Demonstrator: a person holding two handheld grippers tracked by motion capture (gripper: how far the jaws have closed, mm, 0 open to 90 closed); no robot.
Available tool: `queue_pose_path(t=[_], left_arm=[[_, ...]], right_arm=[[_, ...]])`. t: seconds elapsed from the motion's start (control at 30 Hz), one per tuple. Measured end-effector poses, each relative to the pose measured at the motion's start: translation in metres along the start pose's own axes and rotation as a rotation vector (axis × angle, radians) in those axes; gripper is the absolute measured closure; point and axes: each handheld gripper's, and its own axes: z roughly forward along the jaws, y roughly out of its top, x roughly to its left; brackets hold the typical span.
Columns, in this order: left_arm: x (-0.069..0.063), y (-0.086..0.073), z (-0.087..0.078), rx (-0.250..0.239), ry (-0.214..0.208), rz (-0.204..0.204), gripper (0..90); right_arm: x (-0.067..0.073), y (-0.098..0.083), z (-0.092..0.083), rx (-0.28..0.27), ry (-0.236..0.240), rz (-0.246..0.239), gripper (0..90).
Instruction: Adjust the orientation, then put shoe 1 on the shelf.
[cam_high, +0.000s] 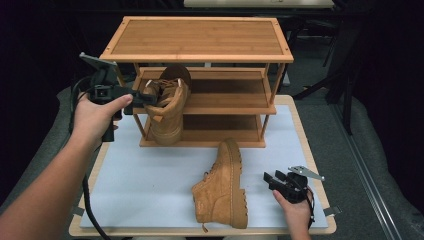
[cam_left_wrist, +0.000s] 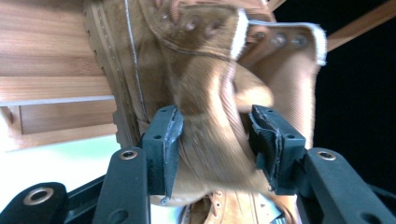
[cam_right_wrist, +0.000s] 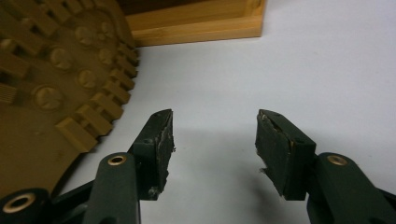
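Observation:
A tan lace-up boot (cam_high: 169, 111) leans tilted at the left front of the wooden shoe rack (cam_high: 197, 40), its collar by the middle shelf and its lower end at the bottom shelf's edge. My left gripper (cam_high: 146, 97) reaches in from the left. In the left gripper view its jaws (cam_left_wrist: 212, 140) stand apart around the boot's collar (cam_left_wrist: 210, 116), open. A second tan boot (cam_high: 223, 184) lies on its side on the white mat, sole to the right. My right gripper (cam_high: 278, 182) rests open beside that sole (cam_right_wrist: 46, 88), nothing between its fingers (cam_right_wrist: 212, 140).
The three-shelf rack stands at the back of the white mat (cam_high: 150, 175), which covers a wood-edged table (cam_high: 320, 220). Its top and middle shelves (cam_high: 230, 95) are bare right of the boot. The rack's base (cam_right_wrist: 196, 25) lies just beyond the right gripper. Dark surroundings on all sides.

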Motion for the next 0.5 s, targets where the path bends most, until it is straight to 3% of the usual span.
queue_pose_path(t=[0.03,0.1,0.17,0.2,0.27,0.4,0.47,0.5], left_arm=[[0.0,-0.002,-0.005,-0.001,-0.015,0.0,53.4],[0.003,-0.007,-0.015,-0.001,-0.029,0.024,53.5],[0.008,-0.015,-0.022,0.008,-0.019,0.055,53.5],[0.011,-0.019,-0.024,0.009,-0.013,0.066,53.5],[0.025,-0.032,-0.027,0.005,0.012,0.087,53.5],[0.055,-0.061,-0.019,-0.004,0.021,0.107,53.6],[0.069,-0.074,-0.011,-0.027,0.023,0.114,53.5],[0.08,-0.086,-0.002,-0.043,0.02,0.123,53.4]], right_arm=[[0.002,0.0,0.001,-0.018,0.003,-0.005,45.9],[0.006,0.002,0.0,0.002,0.007,-0.014,45.7],[0.01,0.003,0.001,0.004,0.019,-0.026,45.8],[0.012,0.005,-0.001,0.032,0.032,-0.036,46.1],[0.017,0.008,-0.002,0.038,0.03,-0.053,47.6],[0.027,0.017,-0.008,0.08,0.081,-0.071,51.0],[0.034,0.022,-0.01,0.083,0.062,-0.078,53.1],[0.036,0.024,-0.011,0.081,0.073,-0.079,53.2]])
